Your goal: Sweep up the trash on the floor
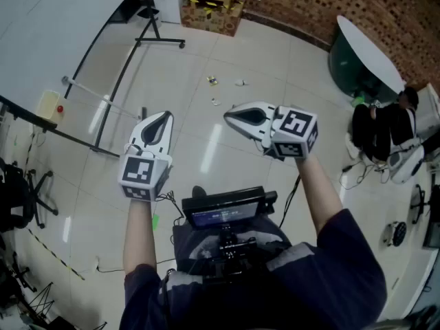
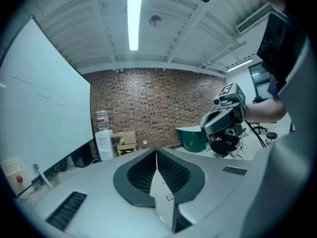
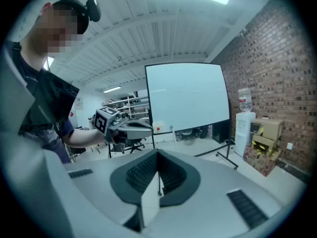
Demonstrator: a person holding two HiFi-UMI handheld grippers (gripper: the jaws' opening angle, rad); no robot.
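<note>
Currently both tools are clenched and empty: the white left gripper [image 1: 163,119] and the white right gripper [image 1: 231,117] each show their dark ribbed pads pressed together, with nothing between them. They are held level in front of the body, probably a ready pose, because no broom or dustpan appears in any view.

The task's thing, small scraps of trash [image 1: 213,81], lies on the glossy pale tiled floor [image 1: 275,60] at 12 o'clock from the grippers, well apart from them.

Around the scraps the floor gives good room. The limits are:
- the large whiteboard on a black wheeled stand [image 1: 62,19] at 10 o'clock
- brown cardboard boxes [image 1: 213,9] at 12 o'clock, behind the scraps
- a round white-topped worktop with a green side [image 1: 361,50] at 2 o'clock

I judge the approach from the person's side to be the easiest one.
</note>
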